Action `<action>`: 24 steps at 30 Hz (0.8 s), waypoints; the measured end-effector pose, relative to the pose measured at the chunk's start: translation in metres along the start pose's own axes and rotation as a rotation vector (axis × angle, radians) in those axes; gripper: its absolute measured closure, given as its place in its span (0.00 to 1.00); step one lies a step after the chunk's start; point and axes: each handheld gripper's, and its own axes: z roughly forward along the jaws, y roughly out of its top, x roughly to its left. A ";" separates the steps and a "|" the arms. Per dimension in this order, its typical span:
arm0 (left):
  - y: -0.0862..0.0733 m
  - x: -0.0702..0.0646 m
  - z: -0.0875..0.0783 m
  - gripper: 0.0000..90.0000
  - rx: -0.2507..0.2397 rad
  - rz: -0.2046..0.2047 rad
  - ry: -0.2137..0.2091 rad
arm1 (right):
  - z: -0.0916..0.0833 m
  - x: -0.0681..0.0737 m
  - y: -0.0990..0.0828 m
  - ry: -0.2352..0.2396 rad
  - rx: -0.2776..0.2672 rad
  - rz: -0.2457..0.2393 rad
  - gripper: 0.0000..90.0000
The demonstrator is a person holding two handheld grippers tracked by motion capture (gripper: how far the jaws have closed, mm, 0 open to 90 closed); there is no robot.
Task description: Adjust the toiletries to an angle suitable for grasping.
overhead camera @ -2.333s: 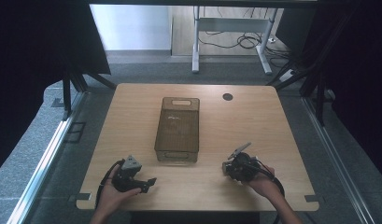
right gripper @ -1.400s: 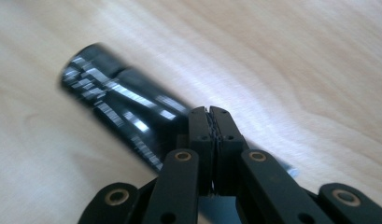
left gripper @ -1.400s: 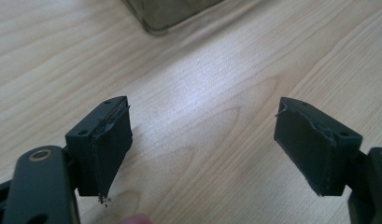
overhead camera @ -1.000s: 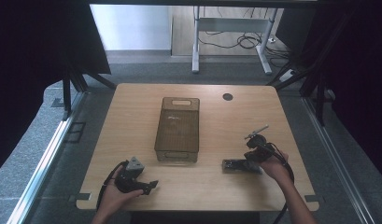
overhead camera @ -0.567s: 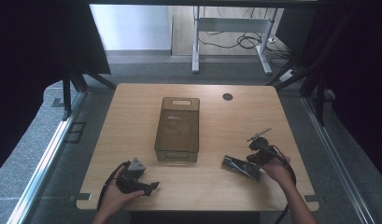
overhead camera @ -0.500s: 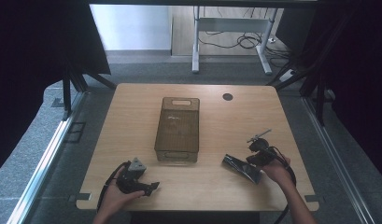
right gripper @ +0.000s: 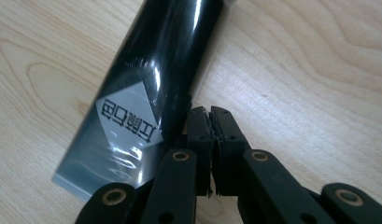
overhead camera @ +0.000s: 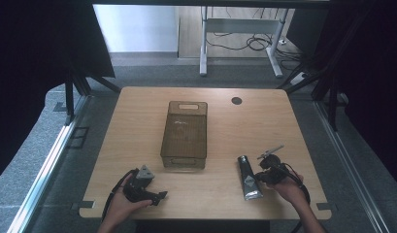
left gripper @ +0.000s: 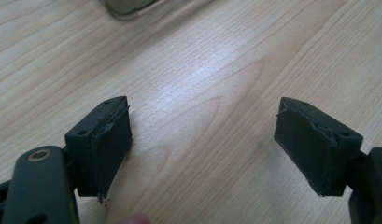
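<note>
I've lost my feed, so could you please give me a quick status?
Left tool open, empty. Right tool shut beside the black tube, nothing gripped. Tube flat on table, clear of the bin.

In the right gripper view, the black tube (right gripper: 151, 88) runs off the top edge, its far end unseen, and its near corner slips behind the right gripper (right gripper: 209, 116), whose arms are cut by the bottom edge. The white label's print is partly washed out by glare. In the left gripper view, a clear box (left gripper: 128, 5) is cropped to a corner at the top edge, and a blurred fingertip (left gripper: 132, 219) pokes in at the bottom. From above, the tube's lettering is too small to read.
</note>
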 end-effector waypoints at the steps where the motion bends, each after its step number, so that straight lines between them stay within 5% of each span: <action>1: 0.000 0.000 0.000 0.21 -0.001 0.000 0.000 | 0.000 0.000 -0.001 0.002 -0.003 0.001 0.97; 11: 0.000 0.001 -0.001 0.21 -0.005 -0.004 0.004 | -0.009 0.002 0.011 -0.021 -0.043 -0.014 0.96; 24: 0.000 0.000 0.000 0.21 0.000 -0.001 0.002 | -0.003 0.004 0.015 -0.027 -0.031 -0.002 0.97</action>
